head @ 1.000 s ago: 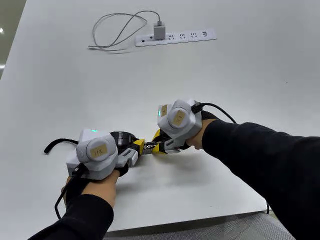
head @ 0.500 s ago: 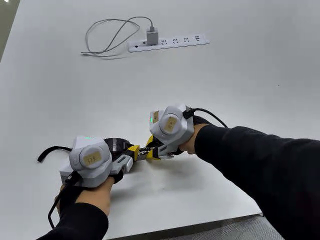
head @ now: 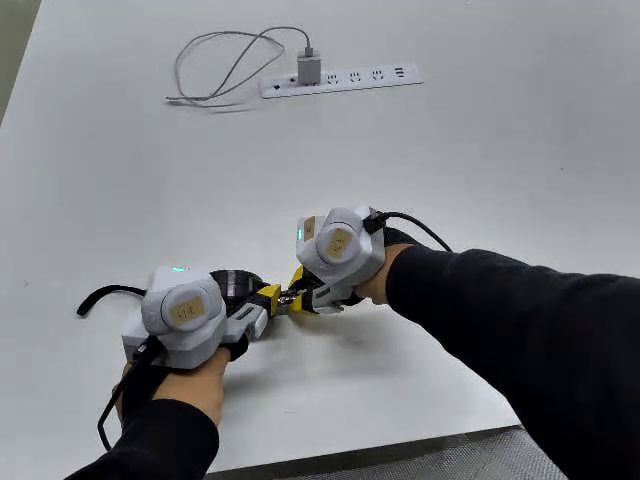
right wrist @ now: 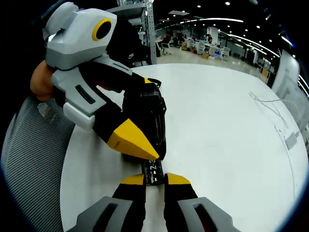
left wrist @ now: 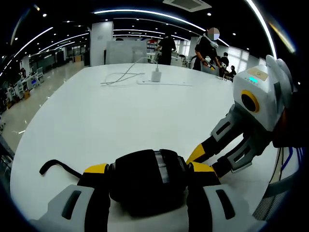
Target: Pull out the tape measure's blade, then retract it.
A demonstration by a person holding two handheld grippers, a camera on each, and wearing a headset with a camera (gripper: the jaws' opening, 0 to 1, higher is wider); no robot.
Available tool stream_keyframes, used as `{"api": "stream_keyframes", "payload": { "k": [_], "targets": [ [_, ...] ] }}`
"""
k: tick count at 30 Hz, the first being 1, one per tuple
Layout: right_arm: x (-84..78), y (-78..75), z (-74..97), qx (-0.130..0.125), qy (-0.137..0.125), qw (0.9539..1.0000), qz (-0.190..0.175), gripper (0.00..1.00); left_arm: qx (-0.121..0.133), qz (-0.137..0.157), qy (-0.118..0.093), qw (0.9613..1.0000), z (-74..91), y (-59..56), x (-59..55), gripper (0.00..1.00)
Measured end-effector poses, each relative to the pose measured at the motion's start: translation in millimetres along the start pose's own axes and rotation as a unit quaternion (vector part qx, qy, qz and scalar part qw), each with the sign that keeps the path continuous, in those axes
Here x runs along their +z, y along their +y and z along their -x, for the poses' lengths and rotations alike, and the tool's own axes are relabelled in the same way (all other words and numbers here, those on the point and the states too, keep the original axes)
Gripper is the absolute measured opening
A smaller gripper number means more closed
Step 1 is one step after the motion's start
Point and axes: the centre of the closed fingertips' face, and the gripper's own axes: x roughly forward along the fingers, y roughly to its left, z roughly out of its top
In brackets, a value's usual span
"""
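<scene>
Head view: my left gripper [head: 262, 300] clamps the black tape measure [head: 232, 285] near the table's [head: 450, 150] near edge. My right gripper [head: 300, 301] pinches the blade [right wrist: 154, 171], with a short stretch drawn out. A power strip [head: 340, 78] and cable [head: 200, 102] lie well apart, on the far side.

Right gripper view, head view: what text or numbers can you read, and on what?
"22", faint: on the tape measure's blade, pinched by the right gripper.
No readable print: tape measure case, held by the left gripper.
Too blurred to read: handwriting on the tan stickers on both grippers.
</scene>
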Motion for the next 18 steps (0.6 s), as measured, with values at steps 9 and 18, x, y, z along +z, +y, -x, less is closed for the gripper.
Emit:
{"api": "stream_keyframes", "payload": {
  "k": [9,18],
  "targets": [
    [4.1,0.6,-3.2,0.003,-0.004,1.0000,0.001,0.10,-0.001,0.002,-0.001,1.0000,-0.3,0.2,0.5,0.60],
    [6.8,2.2,-6.2,0.005,-0.006,1.0000,0.004,0.10,-0.004,0.001,0.000,1.0000,0.3,0.2,-0.1,0.60]
  ]
}}
